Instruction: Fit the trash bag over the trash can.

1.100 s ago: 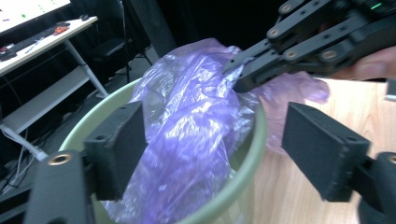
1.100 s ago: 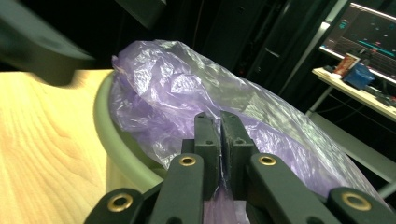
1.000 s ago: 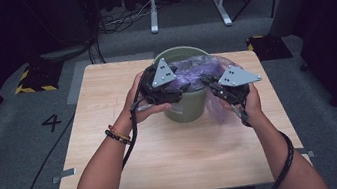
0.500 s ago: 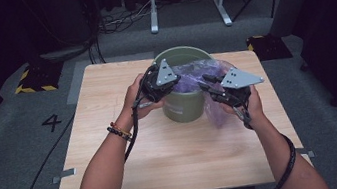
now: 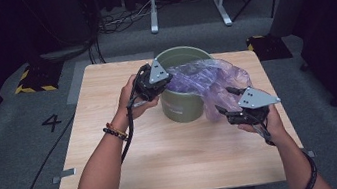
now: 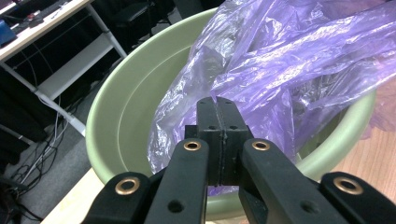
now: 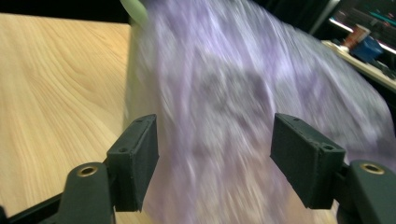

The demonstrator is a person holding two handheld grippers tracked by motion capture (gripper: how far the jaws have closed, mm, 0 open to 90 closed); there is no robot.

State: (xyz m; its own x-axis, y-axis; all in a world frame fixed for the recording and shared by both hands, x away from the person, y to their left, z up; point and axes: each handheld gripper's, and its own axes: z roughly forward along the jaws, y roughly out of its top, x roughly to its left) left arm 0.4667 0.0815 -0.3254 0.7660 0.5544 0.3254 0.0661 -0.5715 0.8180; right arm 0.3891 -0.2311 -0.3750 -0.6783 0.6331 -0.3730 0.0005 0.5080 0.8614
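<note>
A purple plastic bag (image 5: 207, 79) is lying partly inside a green bucket (image 5: 182, 107) near the table's (image 5: 104, 84) far edge, with its loose part draped over the bucket's right side towards the right edge. At the bucket's left rim, the bag's film is being pinched by the left gripper (image 6: 218, 122), whose jaws are pressed together. The right gripper (image 7: 212, 158) is being held by the hanging film; its jaws have just been opening and are standing apart, unpressed.
</note>
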